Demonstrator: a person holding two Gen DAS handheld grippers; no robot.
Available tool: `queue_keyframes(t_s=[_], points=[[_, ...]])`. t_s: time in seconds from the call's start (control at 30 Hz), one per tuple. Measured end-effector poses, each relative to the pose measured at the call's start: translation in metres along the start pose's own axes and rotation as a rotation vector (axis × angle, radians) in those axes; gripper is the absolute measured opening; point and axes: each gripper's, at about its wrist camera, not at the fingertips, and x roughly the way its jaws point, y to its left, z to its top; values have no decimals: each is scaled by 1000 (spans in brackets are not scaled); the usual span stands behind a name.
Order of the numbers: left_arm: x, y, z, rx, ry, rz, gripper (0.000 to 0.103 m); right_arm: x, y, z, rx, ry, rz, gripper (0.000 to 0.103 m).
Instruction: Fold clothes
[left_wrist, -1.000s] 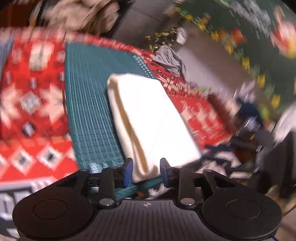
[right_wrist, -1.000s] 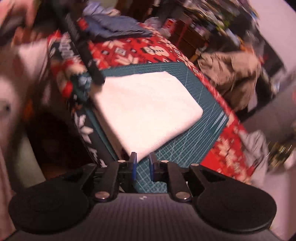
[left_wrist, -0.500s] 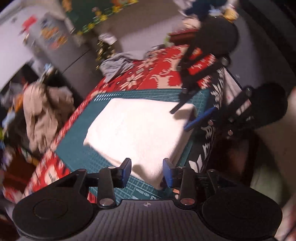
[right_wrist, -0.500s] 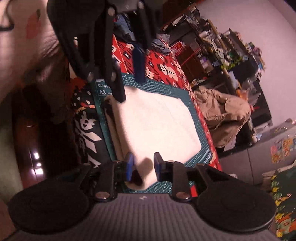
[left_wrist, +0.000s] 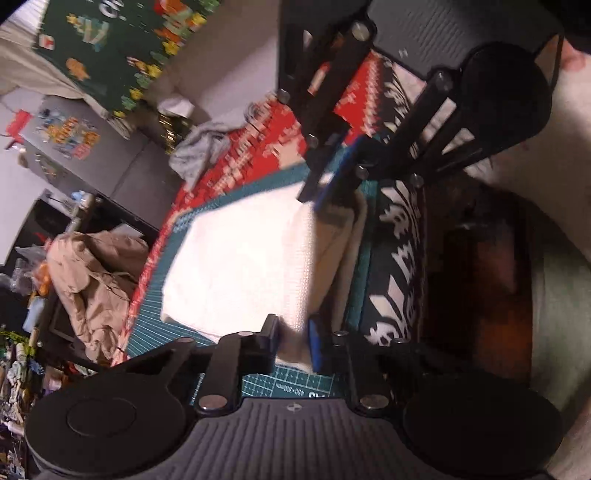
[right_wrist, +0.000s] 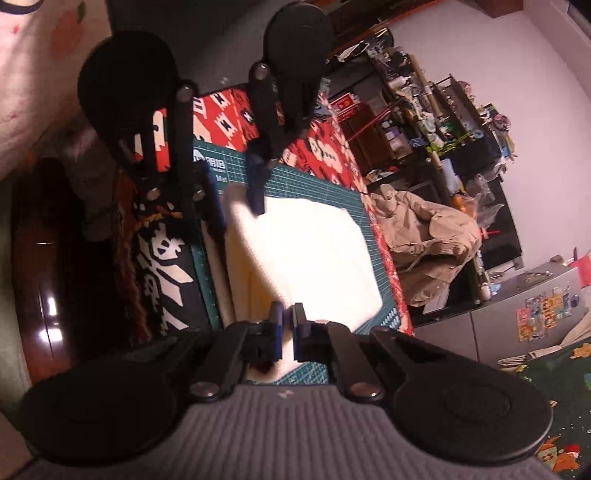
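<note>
Left wrist view shows the left gripper at six o'clock, its blue pads parted about a corner of the folded white garment; whether they press it I cannot tell. The garment lies on a green cutting mat spread over the surface, which wears a red patterned cloth. At one o'clock the right gripper reaches the garment's far edge. Right wrist view has the right gripper at six o'clock, pads narrowed to a slim gap over the garment's near corner, nipping a little cloth. A beige jacket sits heaped at three o'clock.
</note>
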Motion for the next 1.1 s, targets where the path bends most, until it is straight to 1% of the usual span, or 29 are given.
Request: queue_keyframes(t_s=[0.13, 0.23, 0.3, 0.43, 0.47, 0.5, 0.53, 0.57, 0.67, 0.7, 0.73, 0.77, 0.9, 1.1], points=[[-1, -13, -3, 30, -25, 61, 13, 3, 0, -1, 14, 5, -10, 5], [0, -18, -4, 52, -30, 84, 13, 7, 4, 1, 12, -9, -23, 10], [0, -17, -3, 54, -30, 86, 13, 11, 8, 5, -9, -32, -30, 21], [-1, -15, -3, 54, -32, 82, 13, 23, 16, 19, -31, -65, -18, 22], [-1, -15, -3, 57, -32, 80, 13, 27, 17, 23, -27, -69, -19, 26], [-1, -15, -3, 59, -34, 81, 13, 31, 18, 26, -22, -69, -23, 34], [-1, -15, -4, 60, -36, 82, 13, 34, 20, 29, -18, -70, -28, 35], [0, -15, -4, 62, -37, 82, 13, 37, 20, 31, -13, -73, -29, 35], [0, -14, -5, 55, -43, 76, 12, 47, 22, 35, -11, -66, -28, 30], [-1, -14, -6, 57, -45, 74, 11, 50, 23, 35, -17, -61, -38, 21], [-1, -15, -7, 59, -47, 72, 11, 54, 23, 33, -23, -51, -49, 18], [-1, -14, -7, 57, -47, 69, 11, 58, 23, 31, -27, -42, -57, 18], [-1, -10, -6, 38, -50, 55, 11, 65, 10, 19, -13, -10, -45, 18], [-1, -14, -8, 33, -55, 56, 11, 65, 2, -6, -48, 17, -61, 19]])
